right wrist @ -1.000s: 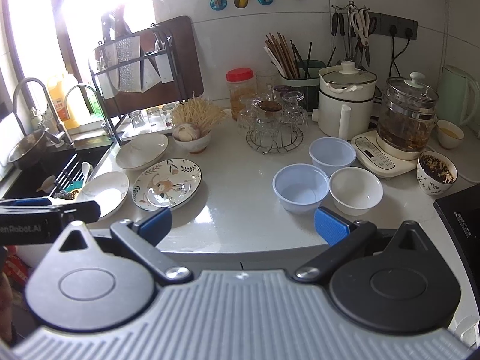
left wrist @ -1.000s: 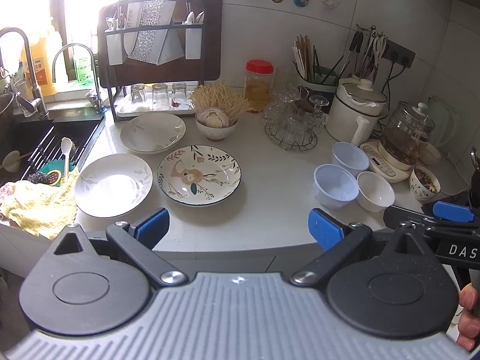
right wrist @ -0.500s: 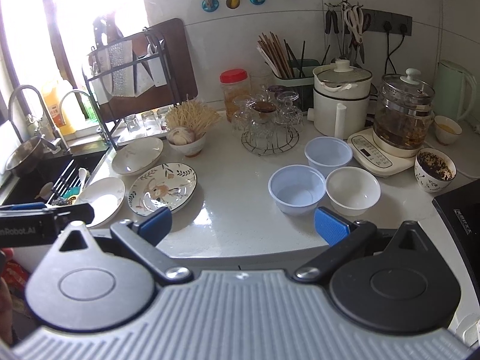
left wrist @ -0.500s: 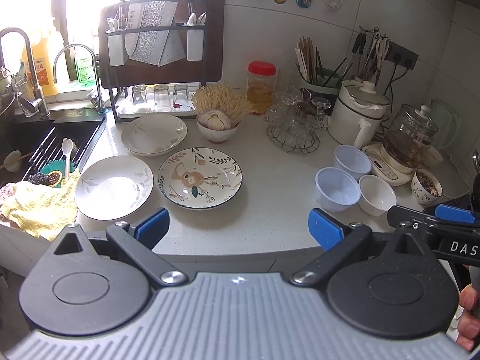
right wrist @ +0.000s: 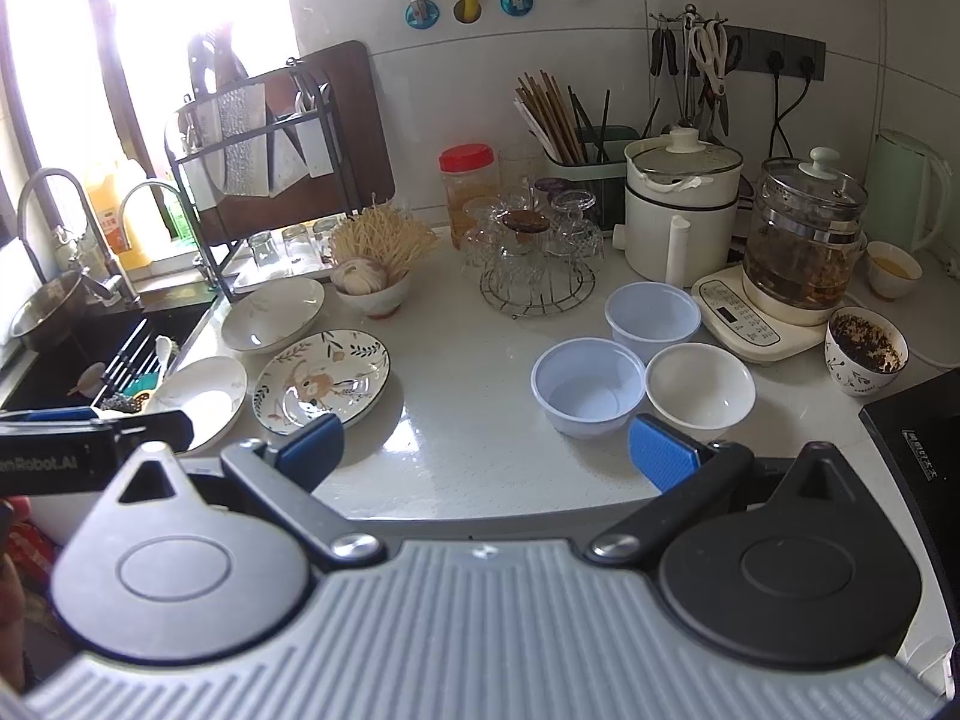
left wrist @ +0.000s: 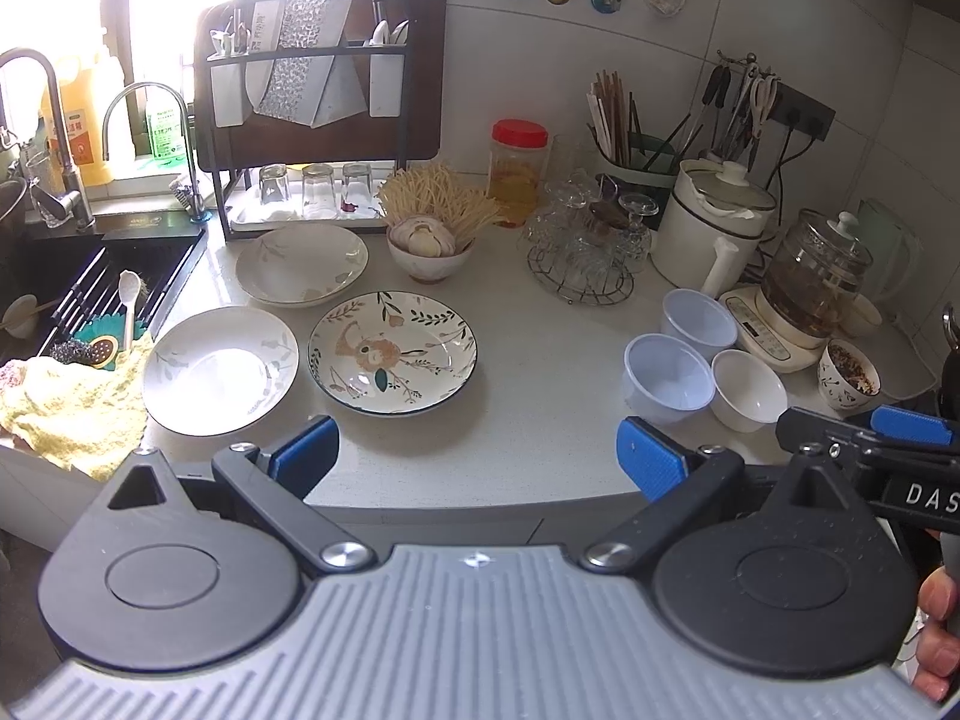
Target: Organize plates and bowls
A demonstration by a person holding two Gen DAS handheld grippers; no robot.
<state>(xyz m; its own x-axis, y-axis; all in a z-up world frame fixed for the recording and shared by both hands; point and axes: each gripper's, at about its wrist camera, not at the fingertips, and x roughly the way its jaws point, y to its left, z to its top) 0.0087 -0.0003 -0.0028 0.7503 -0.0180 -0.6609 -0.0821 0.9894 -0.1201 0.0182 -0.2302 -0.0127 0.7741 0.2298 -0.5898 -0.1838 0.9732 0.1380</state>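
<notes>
Three plates lie on the left part of the table [left wrist: 540, 372]: a patterned plate [left wrist: 392, 353] near the front edge, a plain white plate [left wrist: 221, 369] just left of it, and a leaf-printed plate [left wrist: 301, 264] farther back by the dish rack [left wrist: 318, 120]. Well to the right, three bowls cluster together: two pale blue plastic bowls [right wrist: 588, 387] [right wrist: 653, 317] and a white bowl [right wrist: 699, 391], apparently touching, though the fisheye makes that hard to judge. The left gripper [left wrist: 477, 456] hangs over the near edge, jaws wide and empty. The right gripper [right wrist: 485, 447] is likewise spread wide, holding nothing, before the bowls. A sink [left wrist: 96, 276] sits far left.
</notes>
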